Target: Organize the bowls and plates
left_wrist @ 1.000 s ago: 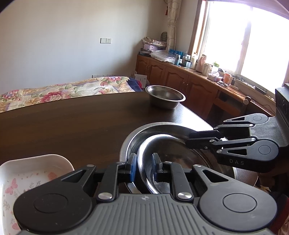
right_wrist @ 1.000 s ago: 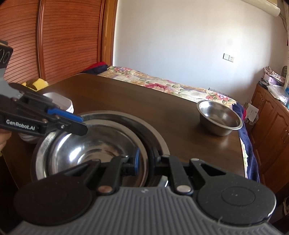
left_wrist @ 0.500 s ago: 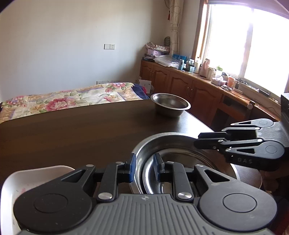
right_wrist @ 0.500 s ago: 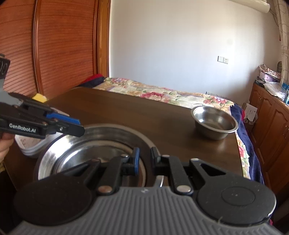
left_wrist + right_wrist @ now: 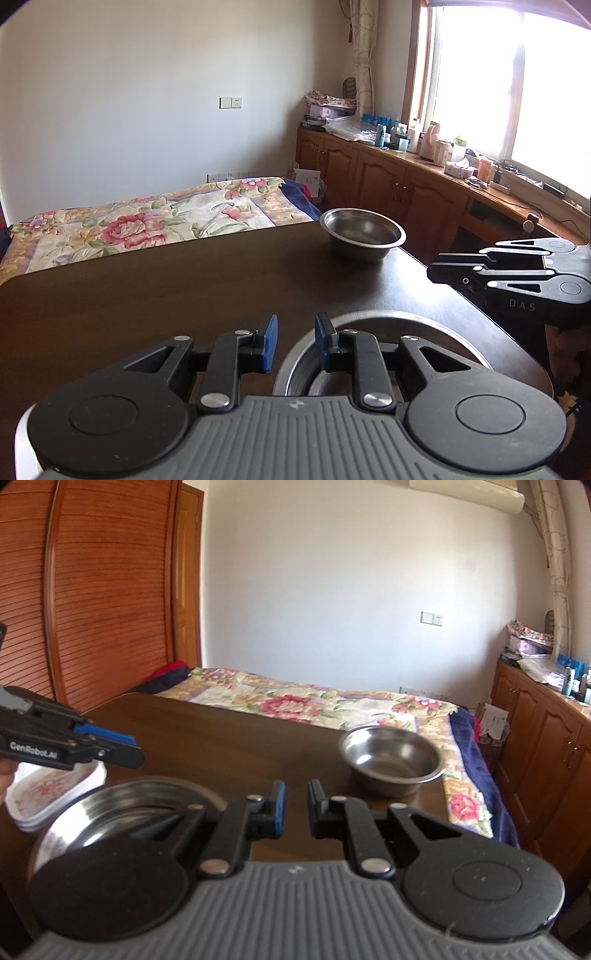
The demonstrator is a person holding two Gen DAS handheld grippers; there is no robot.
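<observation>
Two steel bowls, nested one inside the other [image 5: 388, 319], rest on the dark wooden table [image 5: 184, 288] near its front right corner. My left gripper [image 5: 295, 341] hovers above their left rim, open, with nothing between its blue pads. My right gripper [image 5: 295, 808] is open and empty too, raised to the right of the nested bowls [image 5: 110, 808]. A smaller steel bowl [image 5: 362, 232] stands alone at the table's far right corner, also seen as the small bowl [image 5: 391, 760]. A stack of white floral plates [image 5: 48, 794] lies left of the nested bowls.
The right gripper [image 5: 443, 273] shows at the right edge of the left wrist view, and the left gripper [image 5: 122, 751] reaches over the plates in the right wrist view. A bed with a floral cover [image 5: 147, 218] lies behind the table. Wooden cabinets [image 5: 388, 184] run under the window.
Both grippers have lifted up and drawn back from the nested bowls' rims. The bowls stay on the table, now lower in both views. The left fingers stand slightly wider apart.
</observation>
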